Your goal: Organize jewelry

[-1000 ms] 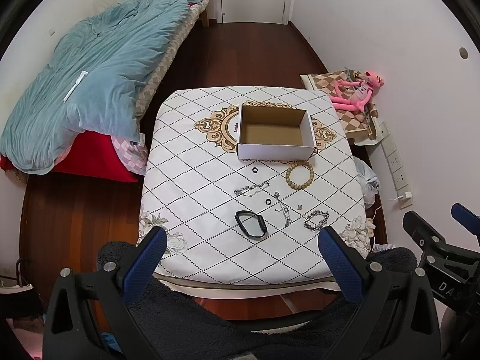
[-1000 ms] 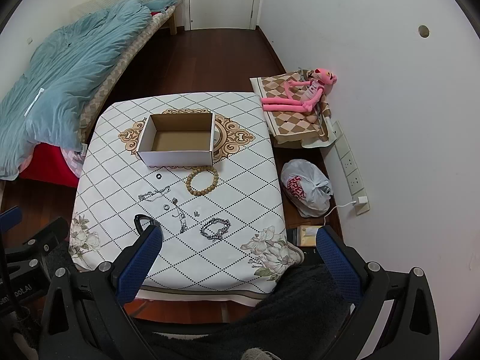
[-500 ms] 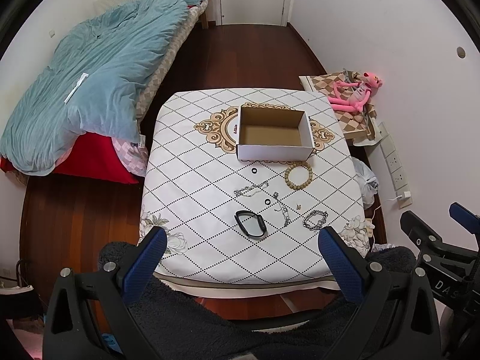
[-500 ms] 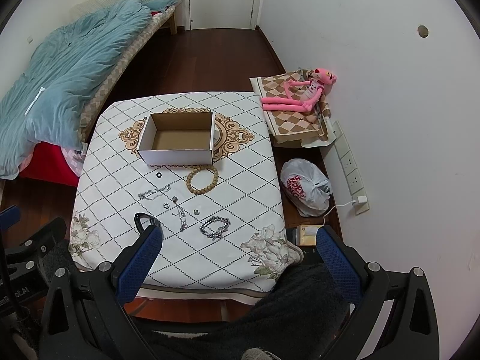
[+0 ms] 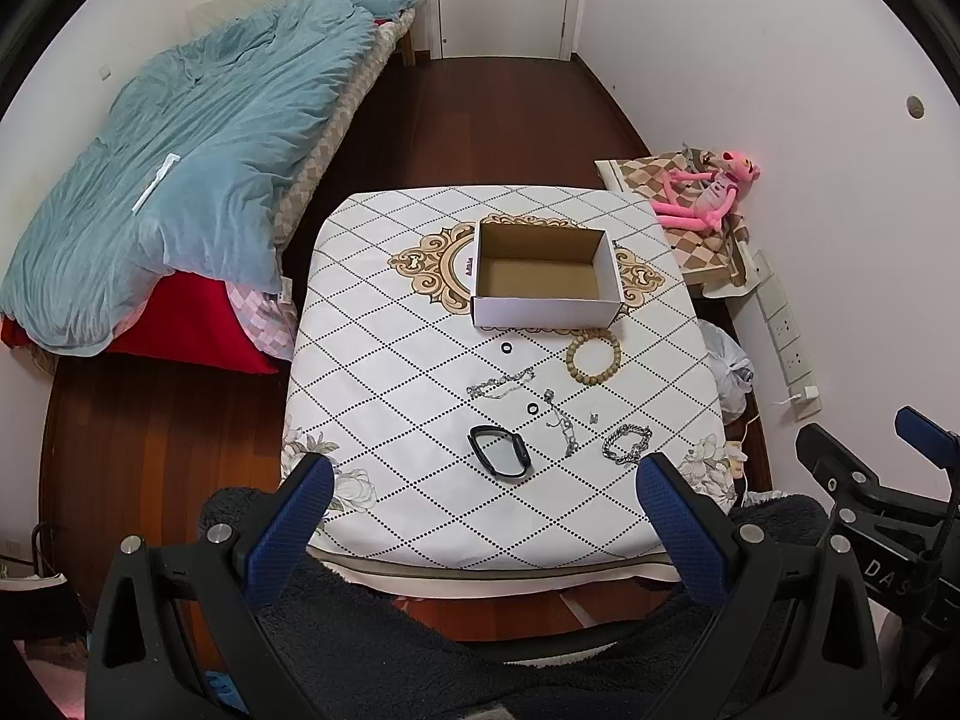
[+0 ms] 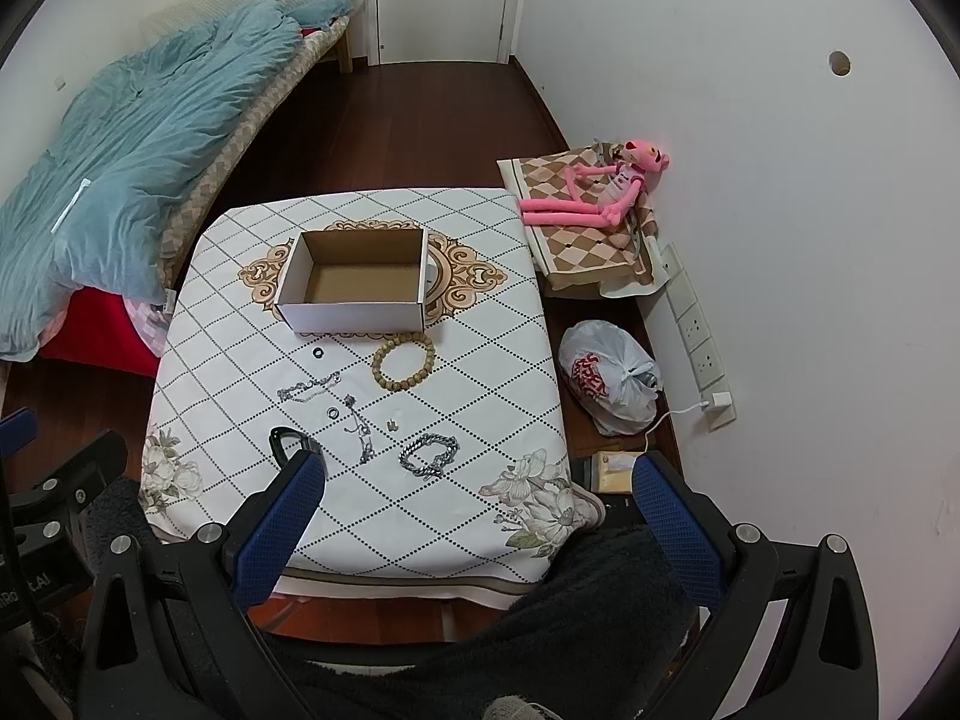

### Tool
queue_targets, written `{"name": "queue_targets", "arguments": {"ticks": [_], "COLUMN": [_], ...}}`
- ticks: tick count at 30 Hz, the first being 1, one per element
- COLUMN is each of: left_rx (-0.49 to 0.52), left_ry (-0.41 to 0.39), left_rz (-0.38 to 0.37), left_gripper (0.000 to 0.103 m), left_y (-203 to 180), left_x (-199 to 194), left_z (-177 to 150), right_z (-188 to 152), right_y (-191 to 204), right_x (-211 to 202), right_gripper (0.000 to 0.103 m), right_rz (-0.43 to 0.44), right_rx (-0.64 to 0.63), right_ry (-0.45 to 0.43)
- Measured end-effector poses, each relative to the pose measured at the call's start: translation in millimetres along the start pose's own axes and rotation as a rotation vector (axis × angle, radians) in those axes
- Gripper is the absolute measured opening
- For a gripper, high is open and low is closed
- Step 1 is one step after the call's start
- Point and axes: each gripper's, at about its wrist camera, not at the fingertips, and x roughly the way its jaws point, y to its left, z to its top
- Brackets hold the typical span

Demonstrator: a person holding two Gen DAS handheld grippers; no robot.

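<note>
Just before the empty cardboard box (image 5: 543, 276), jewelry (image 5: 591, 354) lying loose on the tablecloth (image 5: 384, 372), left gripper (image 5: 480, 516) and right gripper (image 6: 477, 510) both gaping wide, hovering; descending slowly, pinching squarely advisable.

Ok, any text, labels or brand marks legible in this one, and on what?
"DAS", cut off: on the right gripper's black body, left wrist view.
".AI", cut off: on the left gripper's body, right wrist view.
Small print on the cardboard box inner wall: too blurred.
Red print on the plastic bag: unreadable.
</note>
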Motion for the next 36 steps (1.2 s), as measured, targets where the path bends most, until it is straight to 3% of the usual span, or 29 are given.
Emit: {"name": "queue_targets", "arguments": {"ticks": [36], "left_rx": [-0.002], "left_ry": [-0.013], "left_rz": [-0.006], "left_gripper": [0.103], "left_y": [-3], "left_x": [-6], "left_z": [1], "right_z": [3], "right_y": [-4], "right_x": [-12], "right_gripper": [0.103], "right_rz": [-0.006], "right_rx": [0.016], "right_ry": [-0.025]}}
